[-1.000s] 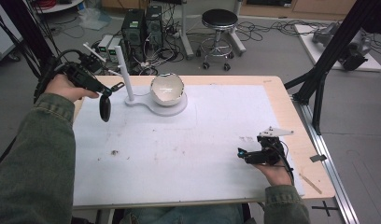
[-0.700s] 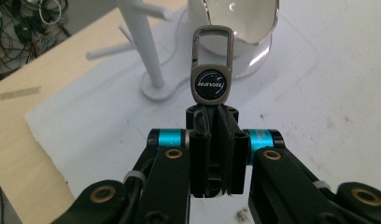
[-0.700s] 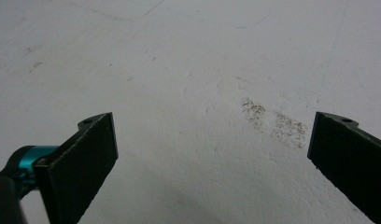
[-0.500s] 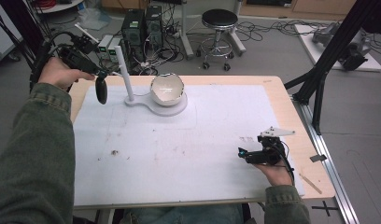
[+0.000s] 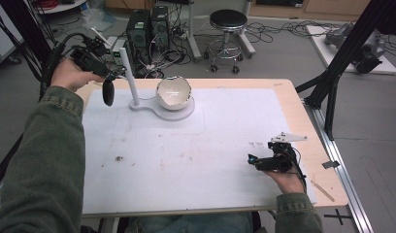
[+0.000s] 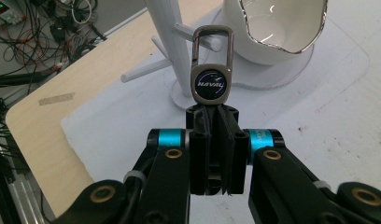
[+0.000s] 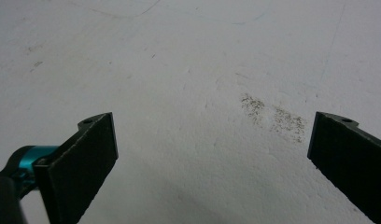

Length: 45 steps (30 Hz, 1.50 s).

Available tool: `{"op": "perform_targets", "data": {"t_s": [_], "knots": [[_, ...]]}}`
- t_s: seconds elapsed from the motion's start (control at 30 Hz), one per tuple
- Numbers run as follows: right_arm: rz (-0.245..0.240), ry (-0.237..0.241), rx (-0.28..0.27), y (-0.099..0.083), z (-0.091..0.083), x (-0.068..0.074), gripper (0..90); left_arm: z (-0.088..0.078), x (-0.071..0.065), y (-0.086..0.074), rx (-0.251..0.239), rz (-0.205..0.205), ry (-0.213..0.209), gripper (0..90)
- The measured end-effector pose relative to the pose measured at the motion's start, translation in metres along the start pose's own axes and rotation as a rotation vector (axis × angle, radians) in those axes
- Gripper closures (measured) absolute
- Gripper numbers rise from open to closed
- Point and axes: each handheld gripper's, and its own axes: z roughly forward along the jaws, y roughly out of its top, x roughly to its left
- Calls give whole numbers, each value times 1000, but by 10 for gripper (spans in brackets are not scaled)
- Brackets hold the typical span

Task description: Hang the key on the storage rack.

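Your left gripper (image 6: 212, 140) is clamped on one black key fob (image 6: 212, 84) with a silver clip loop, held just before the white peg stand (image 6: 172, 51) at the table's far left. One white bowl (image 5: 174, 92) sits on that stand's base. The left gripper view alone shows the fob's round "HAVAL" emblem; your right gripper (image 7: 212, 154), jaws wide apart and holding nothing, hangs over the bare white mat (image 7: 179, 70).

A keychain (image 6: 212, 70) with a round dark "HAVAL" emblem and a metal clasp loop stood upright at the centre of the left gripper view, clamped by its lower end. Behind it, at upper centre, rose a white peg stand (image 6: 172, 46), its base carrying a white silver-rimmed bowl (image 6: 275, 28) at upper right.
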Motion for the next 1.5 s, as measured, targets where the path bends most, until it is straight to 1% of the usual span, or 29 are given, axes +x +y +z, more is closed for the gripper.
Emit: {"op": "perform_targets", "data": {"t_s": [0.1, 0.2, 0.3, 0.4, 0.47, 0.53, 0.6, 0.73, 0.8, 0.83, 0.9, 0.93, 0.97, 1.0, 1.03, 1.07, 1.1, 1.13, 1.17, 1.23, 1.3, 1.33, 1.4, 1.43, 1.5], "knots": [[3, -3, -4, 0, -1, -1, 6, 1, -1, 1, -4, 4, 7, 833], [7, -5, -4, 0, -1, -2, 6, 4, -2, 1, 4, 10, 17, 833], [7, -10, -2, 0, -1, -2, 6, 7, -4, 2, 2, 16, 40, 833], [8, -16, -9, 0, -1, -3, 6, 12, -8, 4, 10, 35, 73, 831], [19, -17, -6, 0, -2, -3, 6, 14, -8, 4, 16, 37, 83, 830], [16, -19, -10, -1, -2, -3, 6, 15, -7, 4, 23, 33, 83, 828], [15, -19, -11, -1, -2, -3, 6, 16, -7, 3, 13, 26, 80, 827], [23, -20, -9, -1, -3, -3, 6, 16, -6, 2, 16, 32, 78, 823], [23, -20, -9, -1, -3, -3, 6, 17, -5, 0, 15, 22, 73, 802], [23, -19, -9, -1, -3, -3, 6, 18, -4, 0, 18, 16, 65, 771], [24, -15, -14, -1, -3, -4, 6, 17, -3, -2, 7, -1, 74, 644], [36, -12, -14, -1, -3, -4, 6, 16, -1, -2, -3, -14, 66, 564], [35, -7, -17, -1, -4, -4, 6, 15, -1, -3, -4, -28, 41, 500], [36, -7, -21, -1, -3, -5, 6, 13, -1, -4, -11, -36, 23, 462], [39, -8, -21, -1, -4, -5, 6, 11, -2, -6, -15, -33, 14, 428], [39, -8, -21, -1, -4, -5, 6, 9, -2, -7, -22, -32, 6, 428], [43, -9, -21, -1, -4, -5, 6, 8, -2, -9, -31, -31, -1, 390], [40, -11, -20, -1, -4, -5, 6, 6, -2, -11, -34, -34, -4, 324], [40, -11, -20, -1, -4, -5, 6, 5, -2, -13, -38, -33, -5, 324], [38, -11, -33, -1, -5, -4, 6, 5, -2, -18, -41, -34, -5, 254], [40, -11, -34, 0, -6, -4, 6, 5, -2, -23, -45, -43, -10, 242], [36, -12, -36, 0, -6, -5, 6, 6, -2, -26, -48, -44, -10, 207], [36, -13, -37, 0, -6, -5, 6, 7, -2, -32, -56, -54, -16, 200], [42, -17, -35, 0, -6, -5, 6, 9, -3, -35, -62, -63, -25, 164], [44, -17, -36, 0, -6, -5, 6, 12, -3, -42, -70, -69, -55, 154]]}}
